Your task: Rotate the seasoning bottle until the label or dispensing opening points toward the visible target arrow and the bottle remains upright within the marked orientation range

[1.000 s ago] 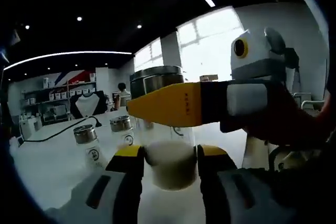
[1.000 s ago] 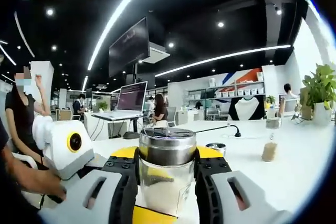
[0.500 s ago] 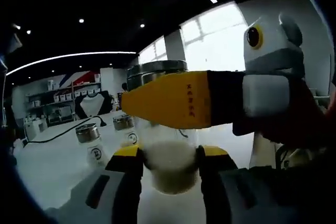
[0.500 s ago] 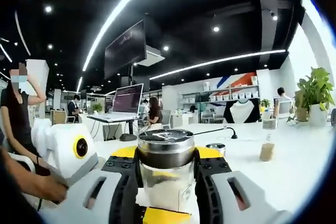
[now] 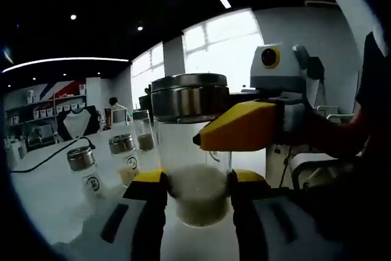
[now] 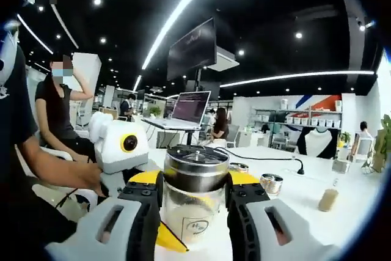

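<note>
A clear glass seasoning bottle (image 5: pixel 192 169) with a brushed steel cap stands upright on a white table (image 5: pixel 49 194), pinched from two sides at once. In the left gripper view the left gripper (image 5: pixel 197 191) clamps the bottle's lower body, where pale granules sit, its yellow-tipped jaws pressed against the glass on either side. The right gripper (image 5: pixel 244 126) reaches in from the right of that view, one yellow jaw lying across the bottle just below the steel cap, a person's hand and dark sleeve behind it. In the right gripper view the same seasoning bottle (image 6: pixel 194 200) sits between the right gripper (image 6: pixel 194 191)'s own jaws, which press against the glass just under the cap; a small printed mark shows low on the glass, facing the camera. The left gripper (image 6: pixel 125 148) shows at the left of that view, its white housing held in a person's hand (image 6: pixel 91 181), with a yellow jaw tip visible below the bottle. Three smaller steel-capped jars (image 5: pixel 125 157) stand on the table behind, in the left gripper view. In the right gripper view a black cable (image 6: pixel 263 158) runs across the table, and an open laptop (image 6: pixel 186 109) sits beyond it.
</note>
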{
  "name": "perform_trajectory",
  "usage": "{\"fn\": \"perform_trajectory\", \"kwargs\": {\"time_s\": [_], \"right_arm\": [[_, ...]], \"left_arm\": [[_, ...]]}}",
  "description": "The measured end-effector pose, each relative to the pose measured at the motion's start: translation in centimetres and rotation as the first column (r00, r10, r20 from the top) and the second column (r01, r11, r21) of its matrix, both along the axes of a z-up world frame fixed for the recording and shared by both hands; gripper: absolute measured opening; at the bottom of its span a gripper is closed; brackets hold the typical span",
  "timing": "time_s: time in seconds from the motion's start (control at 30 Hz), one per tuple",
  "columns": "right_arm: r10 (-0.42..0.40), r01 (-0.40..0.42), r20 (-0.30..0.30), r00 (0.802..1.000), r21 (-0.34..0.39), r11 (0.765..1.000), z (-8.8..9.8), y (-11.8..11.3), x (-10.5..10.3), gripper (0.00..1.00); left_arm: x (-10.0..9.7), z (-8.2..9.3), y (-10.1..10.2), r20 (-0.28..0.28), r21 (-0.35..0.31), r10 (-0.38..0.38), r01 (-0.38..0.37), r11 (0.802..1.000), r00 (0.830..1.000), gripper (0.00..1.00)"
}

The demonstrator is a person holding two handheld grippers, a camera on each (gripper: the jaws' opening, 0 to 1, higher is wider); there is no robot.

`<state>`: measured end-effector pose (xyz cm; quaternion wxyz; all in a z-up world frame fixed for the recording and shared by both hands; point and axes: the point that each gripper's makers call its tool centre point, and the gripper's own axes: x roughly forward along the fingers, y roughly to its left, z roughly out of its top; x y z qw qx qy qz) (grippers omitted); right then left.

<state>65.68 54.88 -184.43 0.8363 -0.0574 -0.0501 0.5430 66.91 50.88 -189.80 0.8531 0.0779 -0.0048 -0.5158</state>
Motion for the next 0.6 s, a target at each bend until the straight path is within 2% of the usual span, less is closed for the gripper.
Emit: {"fn": "perform_trajectory", "kwargs": {"time_s": [0.1,0.13,0.2,0.27,0.37,0.53,0.6], "right_arm": [[-0.025,0.024,-0.046,0.999,-0.014,1.0,-0.3,0.0,0.2,0.39],[-0.045,0.044,-0.049,0.998,-0.023,0.999,-0.4,0.1,0.2,0.39],[-0.086,0.086,-0.015,0.996,-0.023,0.996,-0.2,0.2,0.5,0.38],[-0.135,0.135,-0.03,0.99,-0.006,0.991,-0.1,0.2,1.1,0.38],[-0.214,0.221,-0.116,0.97,0.053,0.974,0.1,-0.3,2.5,0.38],[-0.289,0.314,-0.183,0.94,0.126,0.941,0.5,-0.5,3.6,0.38],[-0.31,0.341,-0.21,0.927,0.13,0.931,0.5,-0.4,3.9,0.38]], "left_arm": [[0.1,-0.3,0.0,-0.003,0.017,0.012,-0.012,1.0,1.0,0.43],[0.2,-0.3,-0.1,0.002,0.021,0.016,-0.016,1.0,1.0,0.43],[0.4,-0.2,-0.2,0.008,0.02,0.044,-0.044,0.999,0.999,0.44],[0.8,0.1,-0.2,-0.005,-0.009,0.077,-0.077,0.997,0.997,0.44],[1.4,0.2,-0.1,-0.018,-0.039,0.12,-0.121,0.992,0.993,0.45],[2.0,-0.4,-0.1,-0.006,-0.006,0.185,-0.185,0.983,0.983,0.48],[2.3,-0.4,0.0,-0.001,-0.002,0.211,-0.211,0.977,0.977,0.49]]}}
